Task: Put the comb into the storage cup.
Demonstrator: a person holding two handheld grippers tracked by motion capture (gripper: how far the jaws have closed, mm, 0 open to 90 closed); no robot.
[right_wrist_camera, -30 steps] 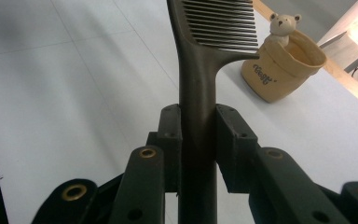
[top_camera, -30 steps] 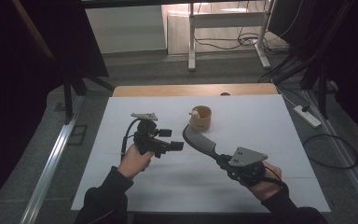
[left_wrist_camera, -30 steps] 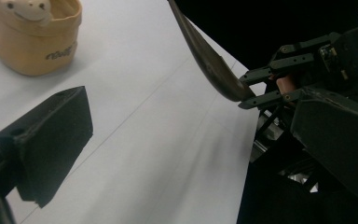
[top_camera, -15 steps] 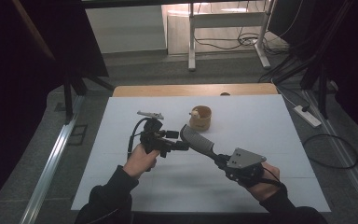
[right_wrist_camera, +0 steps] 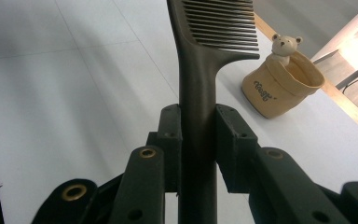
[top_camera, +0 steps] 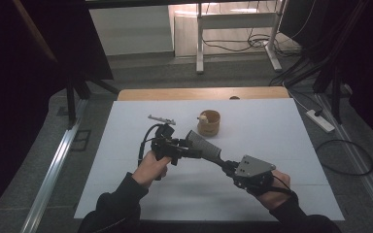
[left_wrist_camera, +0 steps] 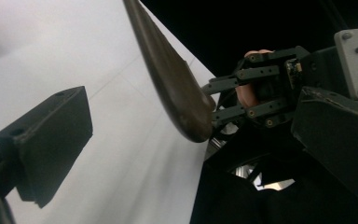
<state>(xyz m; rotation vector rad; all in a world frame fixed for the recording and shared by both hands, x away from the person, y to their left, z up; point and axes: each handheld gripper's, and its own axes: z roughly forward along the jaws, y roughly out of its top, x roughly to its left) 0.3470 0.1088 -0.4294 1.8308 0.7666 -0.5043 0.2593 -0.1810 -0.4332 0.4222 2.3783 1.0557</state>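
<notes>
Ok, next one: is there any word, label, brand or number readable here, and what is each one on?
Dark lettering on the side of the tan cup with the small bear figure on its rim: one short word, tilted and too stylised to read for certain.
Comb held in the right gripper: no marking visible.
Left gripper, white table: no text visible.

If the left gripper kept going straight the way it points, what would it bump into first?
Probably the dark plastic comb, which the right gripper holds by its handle. The left gripper points right at it, jaws open; whether they already touch is unclear.
</notes>
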